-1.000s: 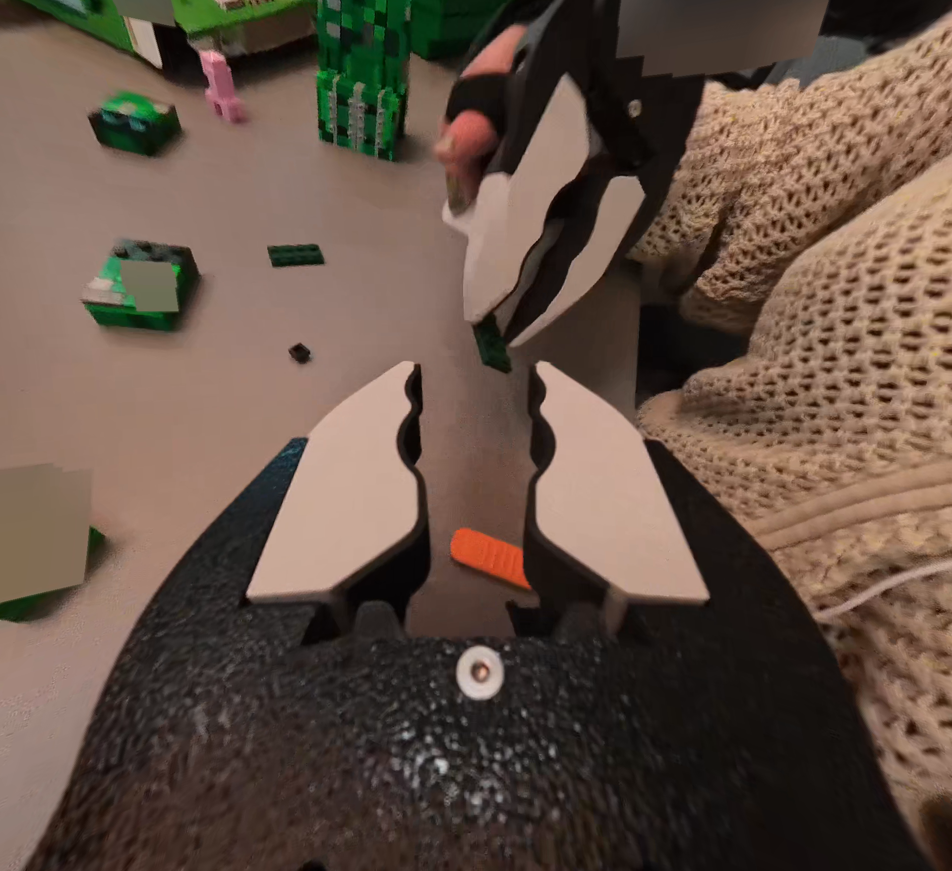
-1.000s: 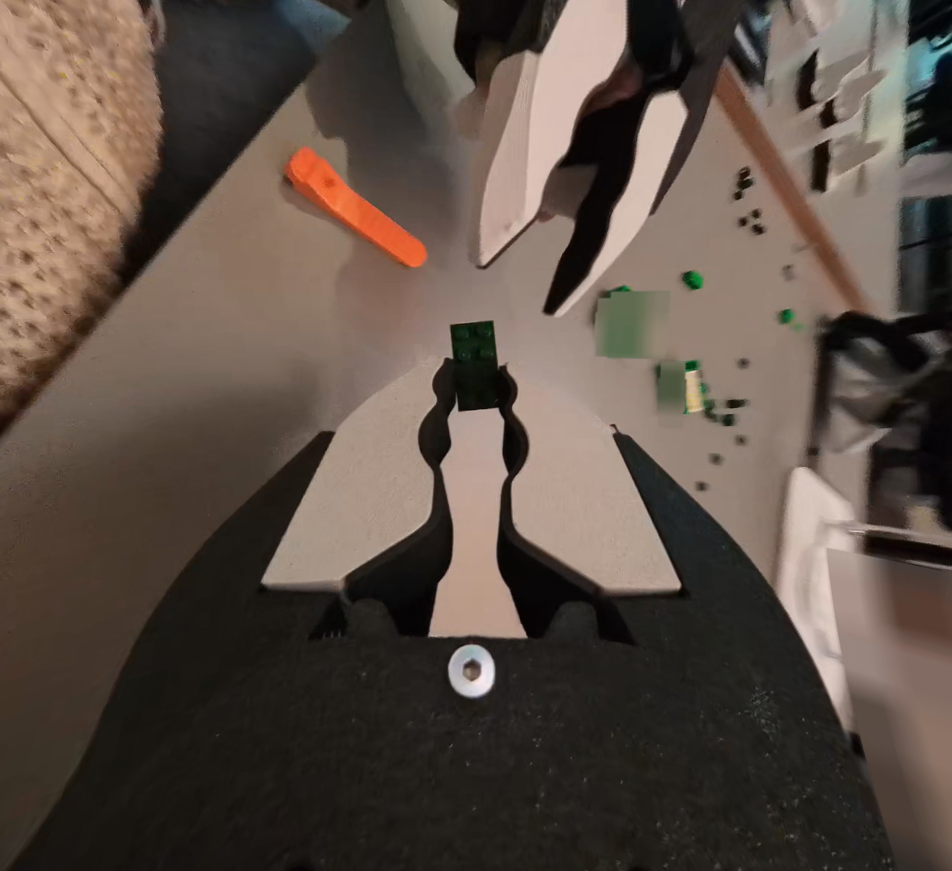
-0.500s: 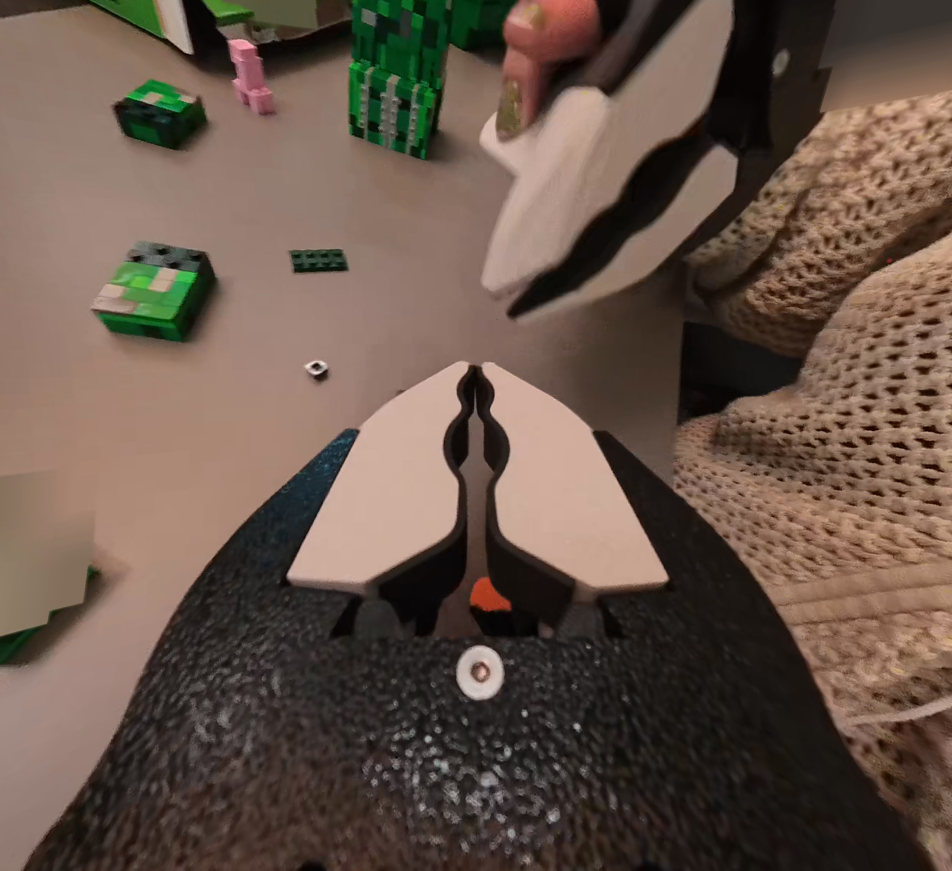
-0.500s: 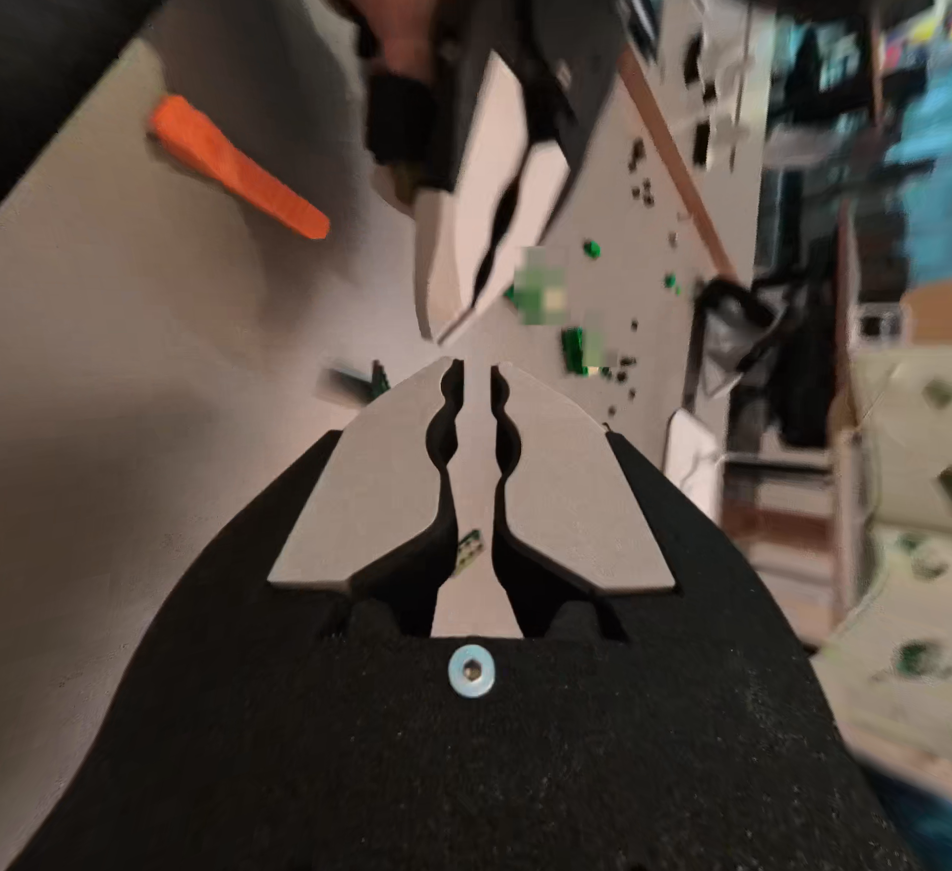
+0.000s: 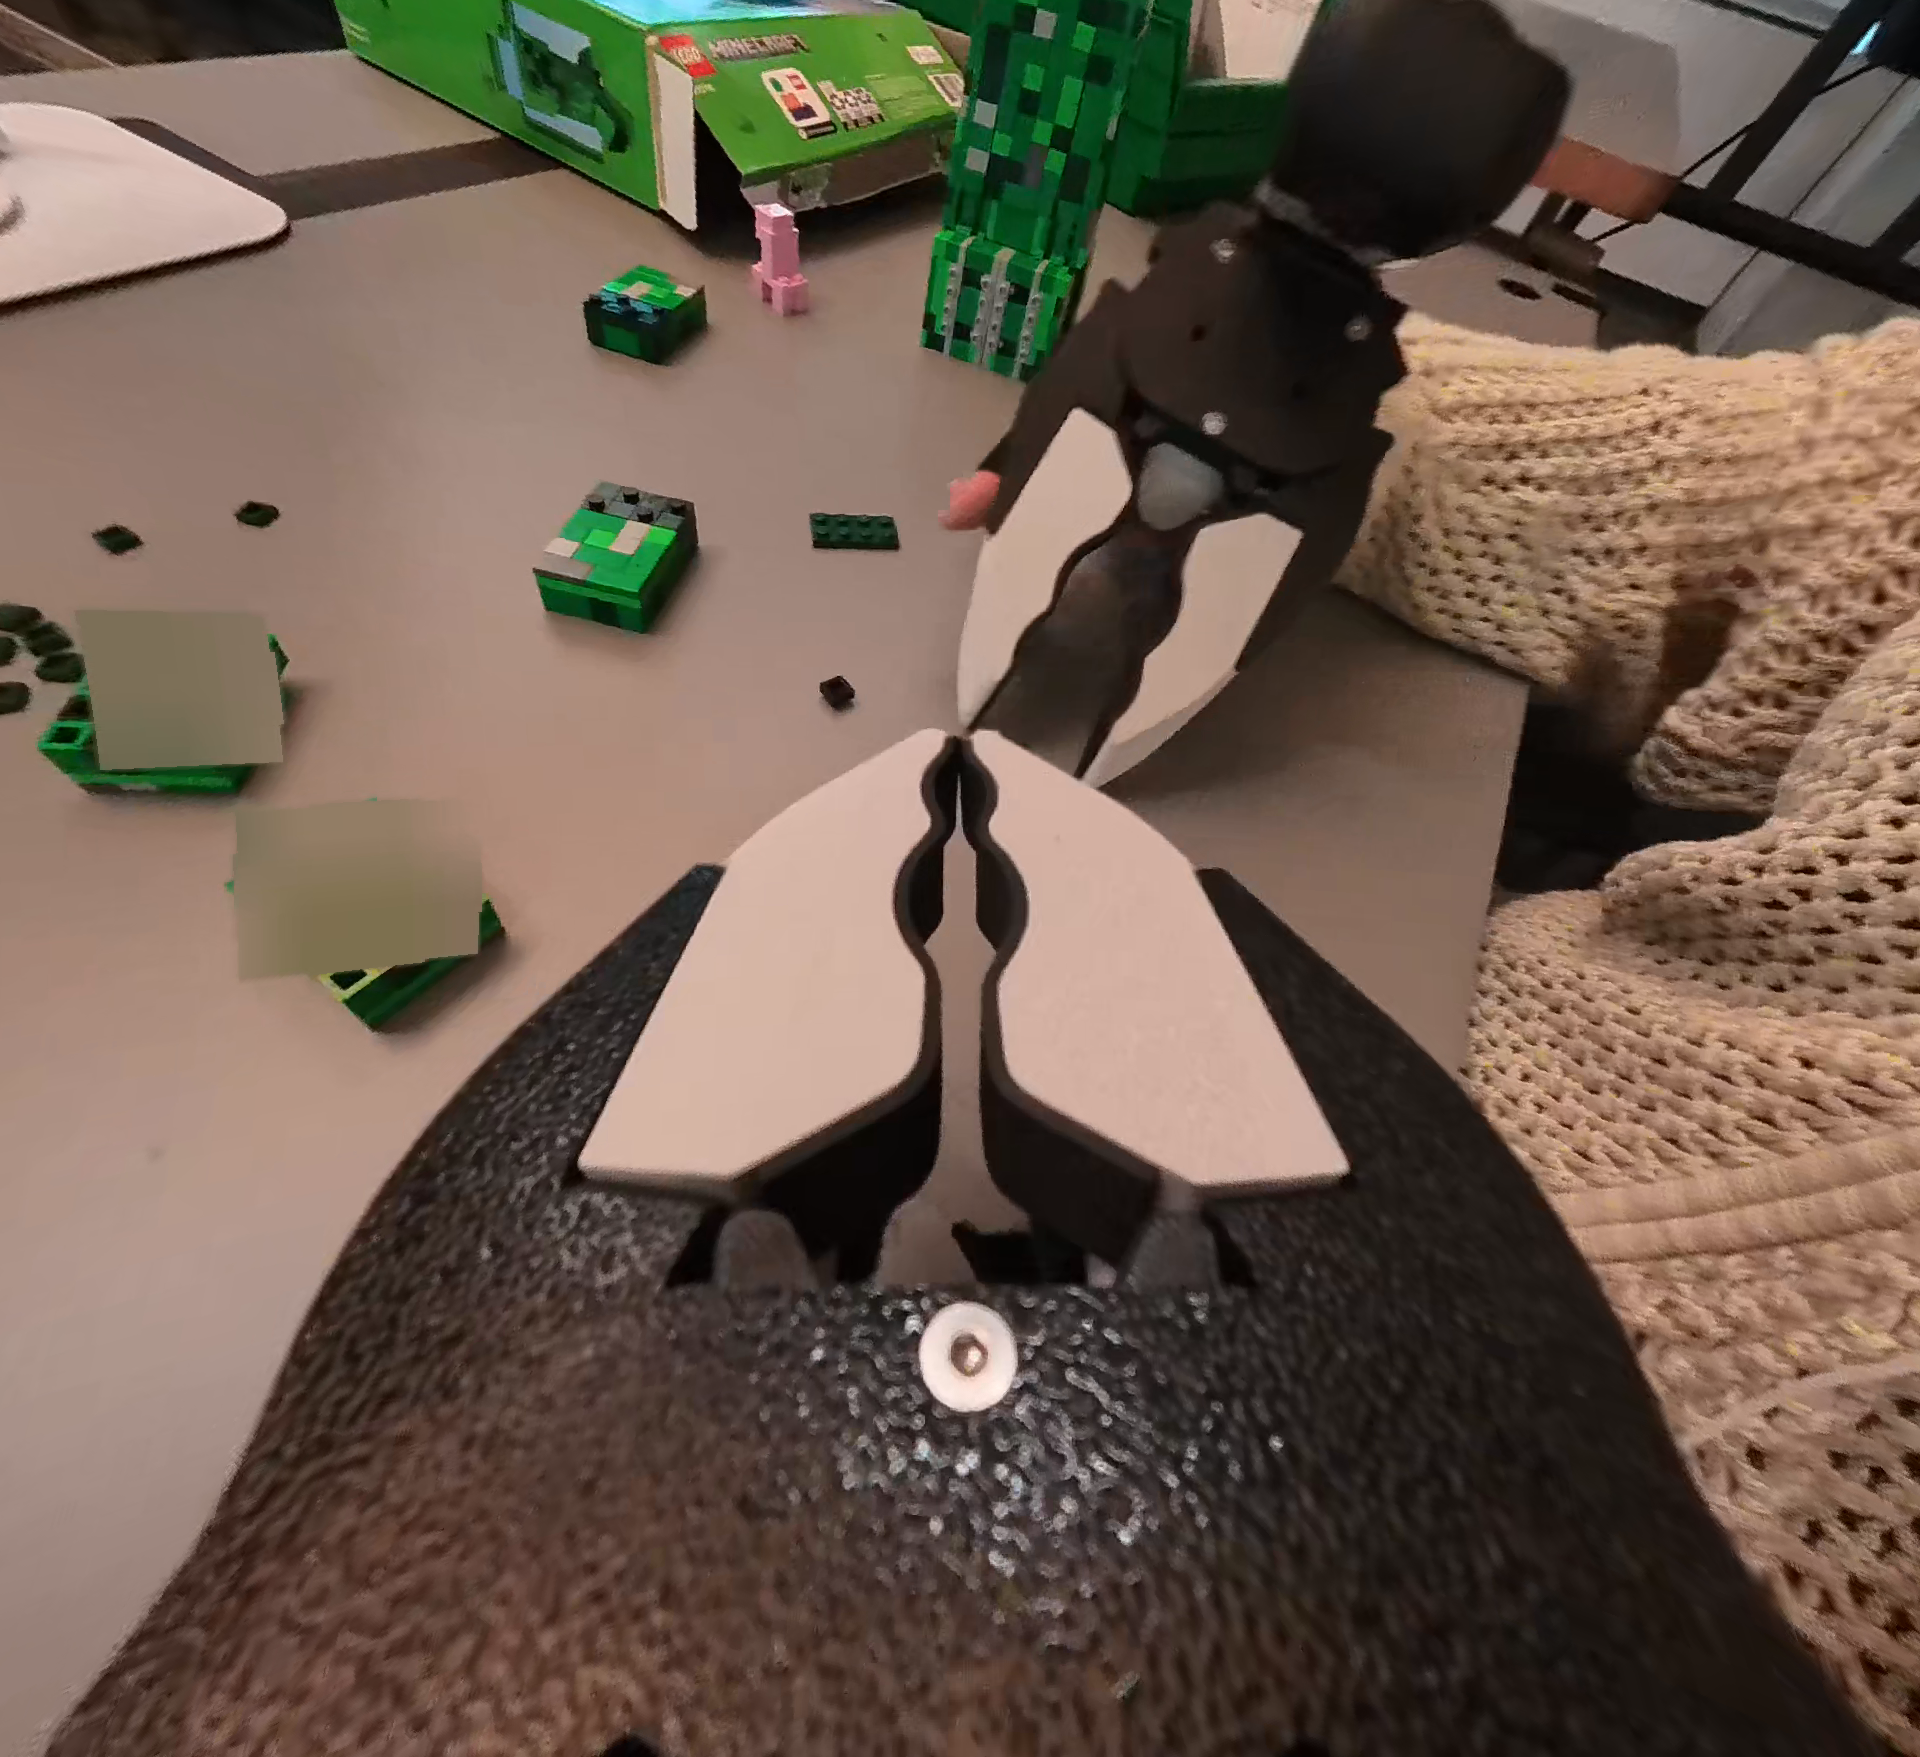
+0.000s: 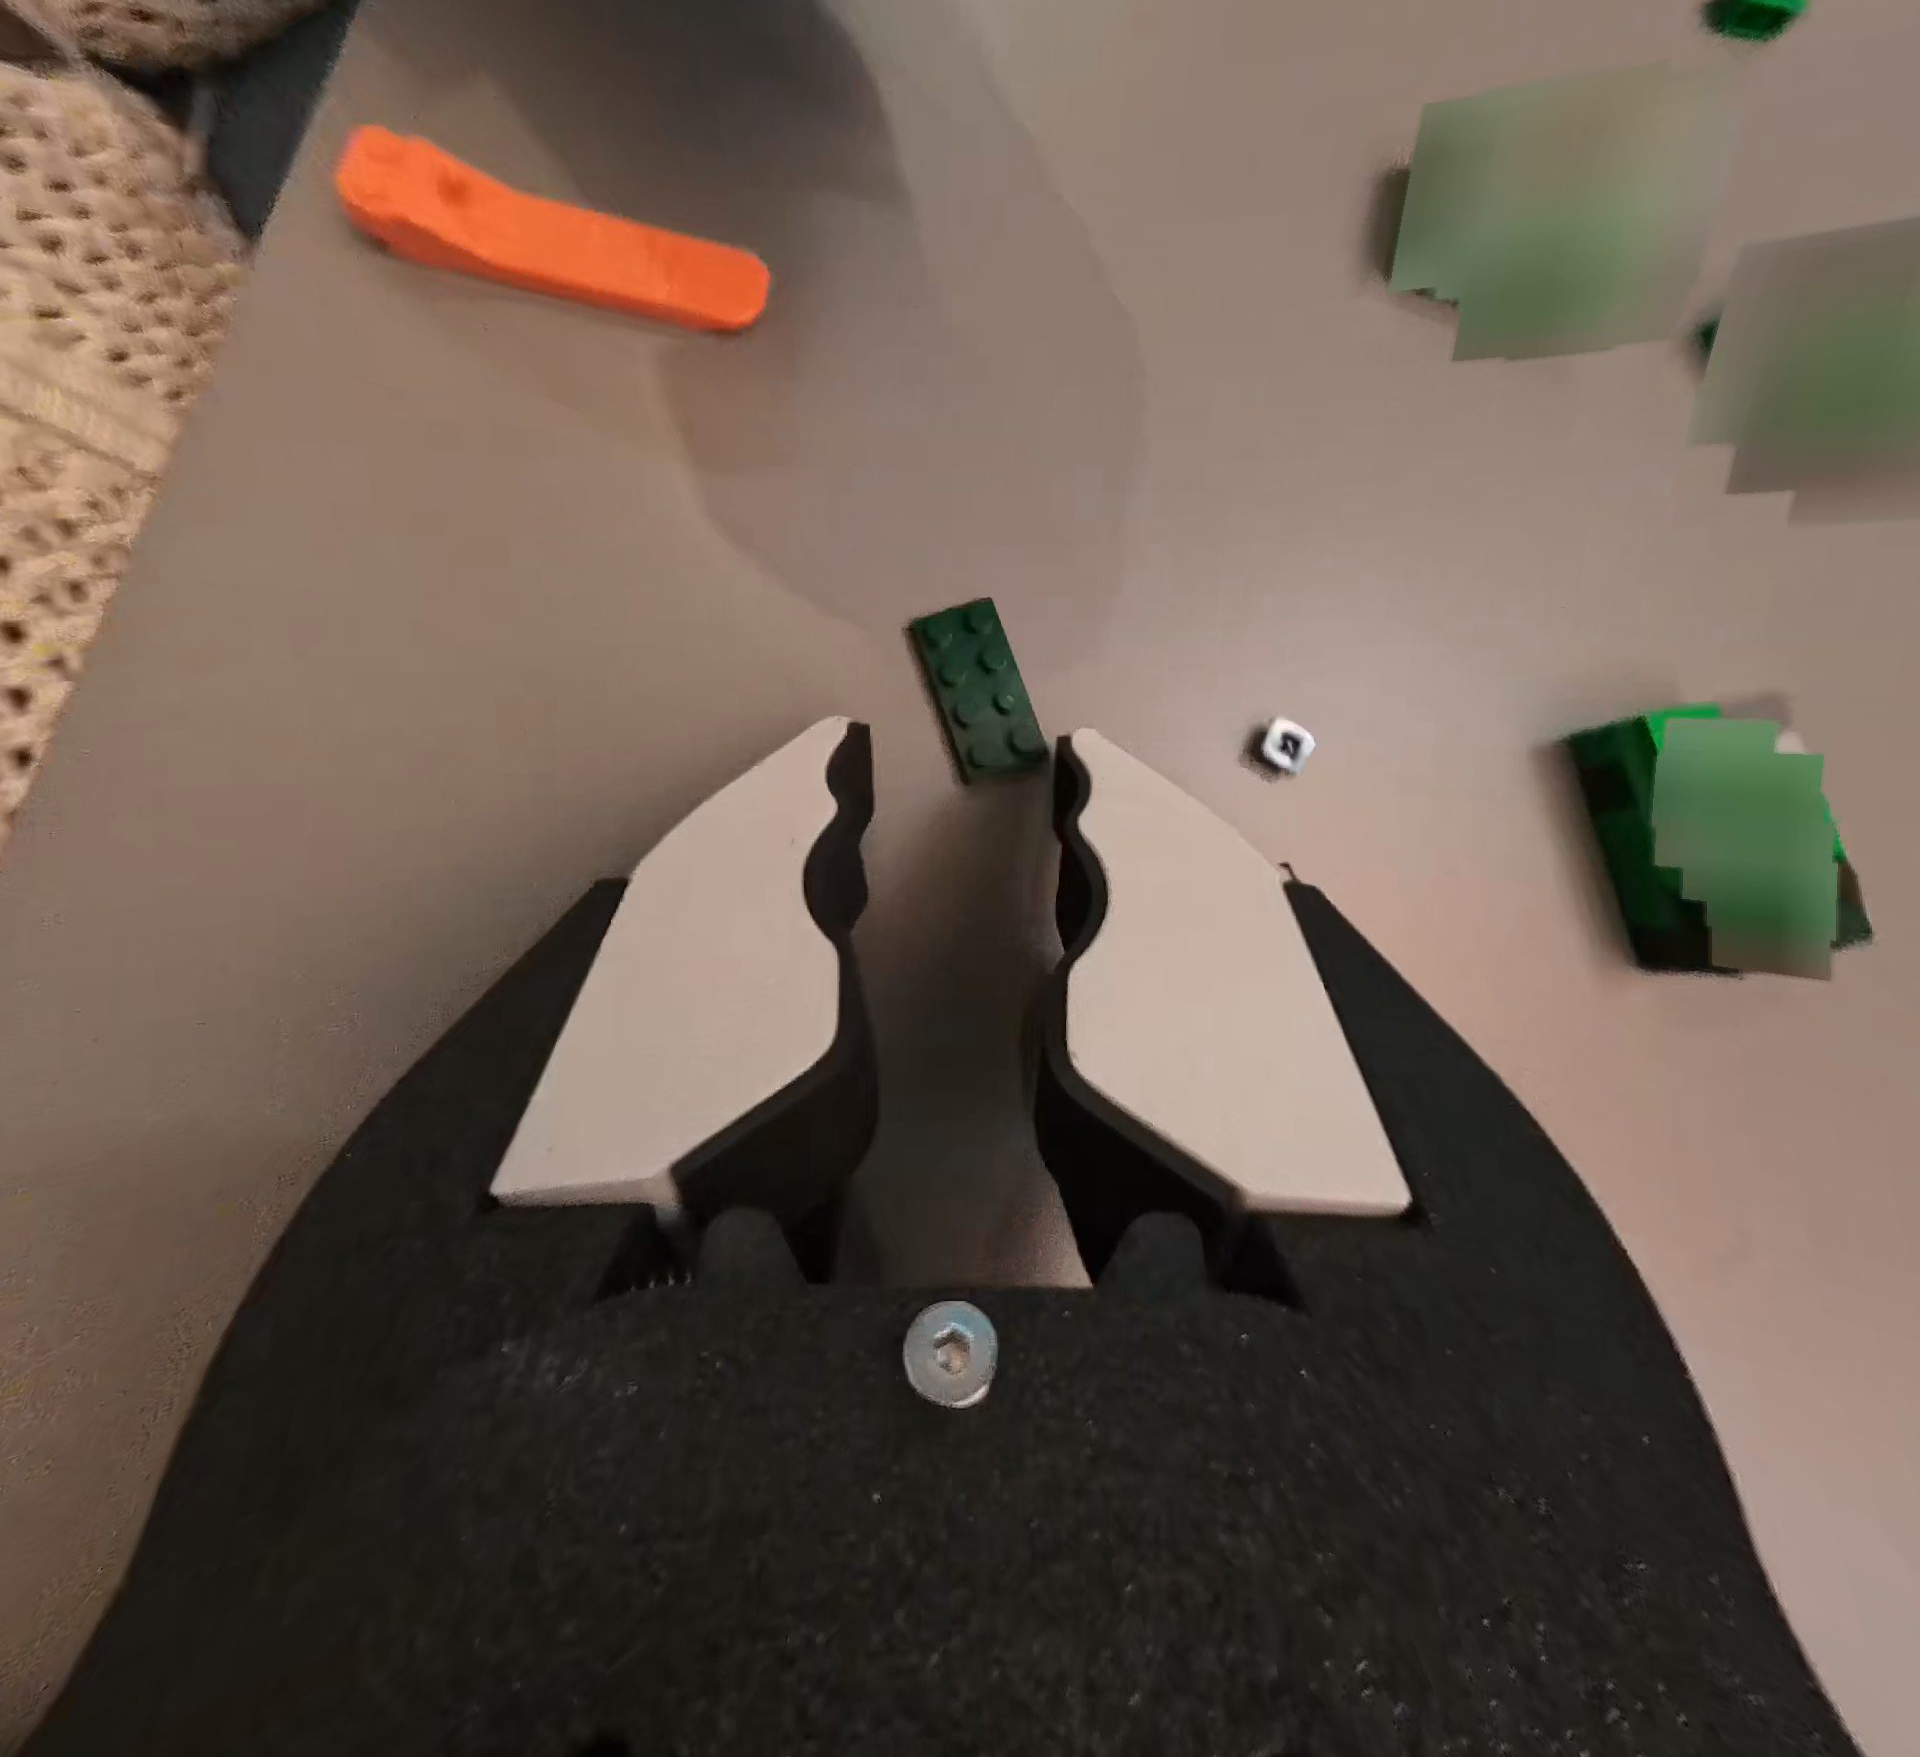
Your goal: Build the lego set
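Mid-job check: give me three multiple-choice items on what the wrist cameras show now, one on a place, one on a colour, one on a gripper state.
1. Where does the dark green plate lie in the right wrist view?
A. On the table just ahead of the right gripper
B. Clamped between its fingers
C. On top of the tall green build

2. What colour is the long flat tool near the table edge?
A. Blue
B. Orange
C. White

3. How does the left gripper stand?
A. Wide open
B. Shut on a brick
C. Shut, with nothing between its tips

Answers: 1 A, the plate lies flat on the table beyond the open fingertips. 2 B, it shows bright orange against the grey table. 3 C, the tips meet and no piece shows between them.
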`<state>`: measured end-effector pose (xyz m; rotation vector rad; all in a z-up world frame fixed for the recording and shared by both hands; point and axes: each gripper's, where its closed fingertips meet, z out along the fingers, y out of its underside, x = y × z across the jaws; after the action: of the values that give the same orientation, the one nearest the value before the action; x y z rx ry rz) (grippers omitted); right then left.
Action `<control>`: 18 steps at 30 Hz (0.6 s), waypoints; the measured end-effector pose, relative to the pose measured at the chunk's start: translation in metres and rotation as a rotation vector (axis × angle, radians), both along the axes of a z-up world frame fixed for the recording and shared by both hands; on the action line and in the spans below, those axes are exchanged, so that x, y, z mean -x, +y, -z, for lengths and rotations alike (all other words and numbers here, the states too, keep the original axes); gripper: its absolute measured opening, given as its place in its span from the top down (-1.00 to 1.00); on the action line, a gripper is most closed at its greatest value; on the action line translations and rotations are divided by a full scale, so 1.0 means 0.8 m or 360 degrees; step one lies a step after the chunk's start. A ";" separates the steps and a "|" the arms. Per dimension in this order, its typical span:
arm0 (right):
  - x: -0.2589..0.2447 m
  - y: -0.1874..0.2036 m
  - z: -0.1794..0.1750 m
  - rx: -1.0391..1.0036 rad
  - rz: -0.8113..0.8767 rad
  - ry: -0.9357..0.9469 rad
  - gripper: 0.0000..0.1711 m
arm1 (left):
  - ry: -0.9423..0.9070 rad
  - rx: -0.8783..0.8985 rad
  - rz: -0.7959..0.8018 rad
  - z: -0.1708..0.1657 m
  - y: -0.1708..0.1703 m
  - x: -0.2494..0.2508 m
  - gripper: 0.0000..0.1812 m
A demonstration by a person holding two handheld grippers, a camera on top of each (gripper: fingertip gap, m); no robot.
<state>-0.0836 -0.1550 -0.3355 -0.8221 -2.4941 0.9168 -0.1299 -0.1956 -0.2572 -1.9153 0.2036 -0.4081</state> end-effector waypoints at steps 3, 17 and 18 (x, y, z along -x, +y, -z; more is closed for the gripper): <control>0.002 -0.007 0.002 0.0020 -0.0156 -0.0127 0.68 | -0.0043 0.0017 0.0039 0.002 -0.004 -0.007 0.97; 0.043 -0.023 -0.080 -0.0020 0.0056 0.0645 0.81 | -0.0575 0.0140 -0.0108 0.024 0.025 -0.008 0.44; 0.043 -0.026 -0.086 -0.0048 0.0053 0.0701 0.81 | -0.0610 0.0125 -0.0070 0.021 0.027 -0.012 0.44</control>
<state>-0.1181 -0.1756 -0.2670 -0.5746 -2.1005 0.9301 -0.1201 -0.1741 -0.2742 -1.8737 -0.1077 -0.7512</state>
